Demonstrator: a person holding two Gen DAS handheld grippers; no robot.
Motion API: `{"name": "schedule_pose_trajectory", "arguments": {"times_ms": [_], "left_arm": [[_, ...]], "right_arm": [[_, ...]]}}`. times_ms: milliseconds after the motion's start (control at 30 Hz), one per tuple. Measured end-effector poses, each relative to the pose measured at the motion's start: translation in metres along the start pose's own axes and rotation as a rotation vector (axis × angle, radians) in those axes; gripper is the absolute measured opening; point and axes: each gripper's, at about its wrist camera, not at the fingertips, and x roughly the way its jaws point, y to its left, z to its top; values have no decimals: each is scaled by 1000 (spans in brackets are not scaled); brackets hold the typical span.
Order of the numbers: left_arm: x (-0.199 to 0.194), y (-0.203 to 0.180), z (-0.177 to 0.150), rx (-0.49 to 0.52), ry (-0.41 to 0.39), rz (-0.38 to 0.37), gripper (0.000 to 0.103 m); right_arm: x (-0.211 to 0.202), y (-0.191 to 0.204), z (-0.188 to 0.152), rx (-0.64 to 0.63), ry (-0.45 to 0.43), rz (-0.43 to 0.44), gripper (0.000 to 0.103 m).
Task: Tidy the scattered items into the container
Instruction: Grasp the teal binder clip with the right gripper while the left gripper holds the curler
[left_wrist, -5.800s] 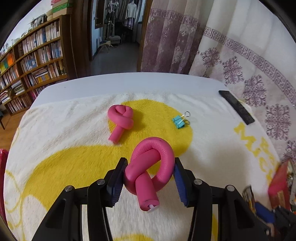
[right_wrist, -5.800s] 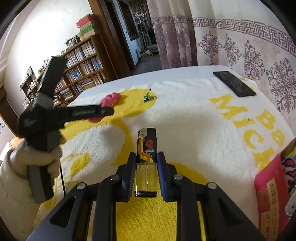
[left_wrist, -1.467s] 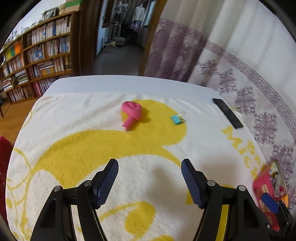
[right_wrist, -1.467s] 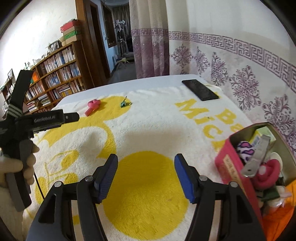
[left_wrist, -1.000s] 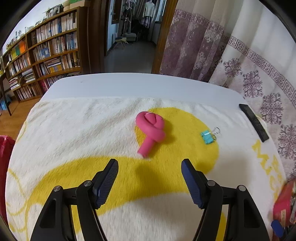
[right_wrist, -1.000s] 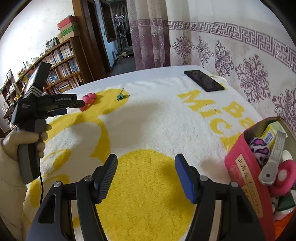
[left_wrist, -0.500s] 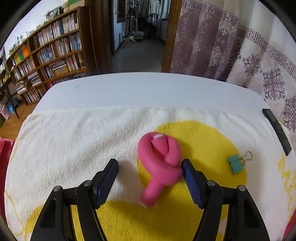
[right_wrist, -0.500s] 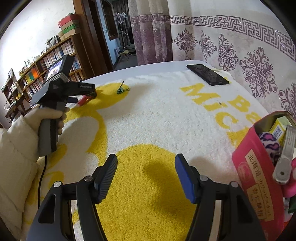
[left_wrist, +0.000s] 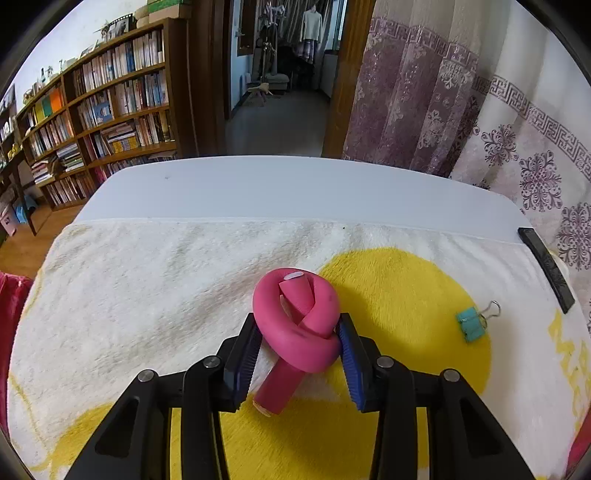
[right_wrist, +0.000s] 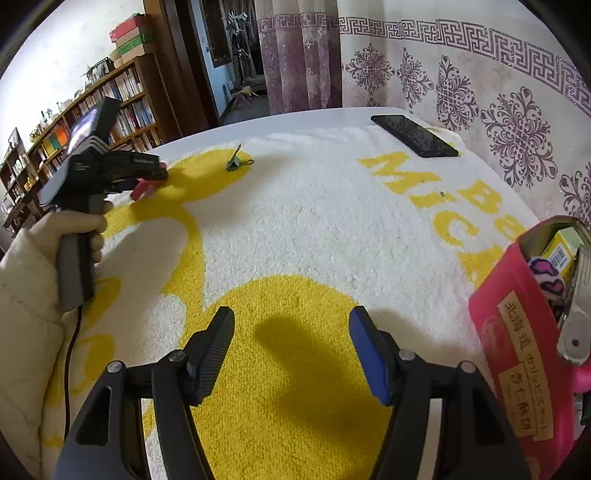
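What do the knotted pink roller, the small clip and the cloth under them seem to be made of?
Knotted pink roller: probably soft foam, matte; it bends into a smooth knot.
Small clip: likely painted teal metal with shiny wire handles.
Cloth: fluffy terry-like textile, white and yellow, with visible pile.

Home, bookshelves, patterned curtains, towel-covered table

We are seeing the knotted foam roller lying on the towel between the left gripper's fingers, the binder clip lying right of them, the phone lying farther right, and the container sitting right of the right gripper's fingers.
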Motion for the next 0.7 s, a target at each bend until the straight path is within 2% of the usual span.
{"name": "schedule_pose_trajectory", "arguments": {"times_ms": [133,267,567,700], "left_arm": [[-19,10,-6,11,-13,-4,43],[-32,21,-17,14,-17,-18,43],[-38,43,-34,-38,-13,-55,43],[-34,51,-36,-75,-4,-70,43]], "right_arm": [[2,13,8,-41,-1,-4,69],[10,24,35,-52,-13,38,69],[76,30,101,39,40,138,69],[98,36,120,28,46,145,68]]}}
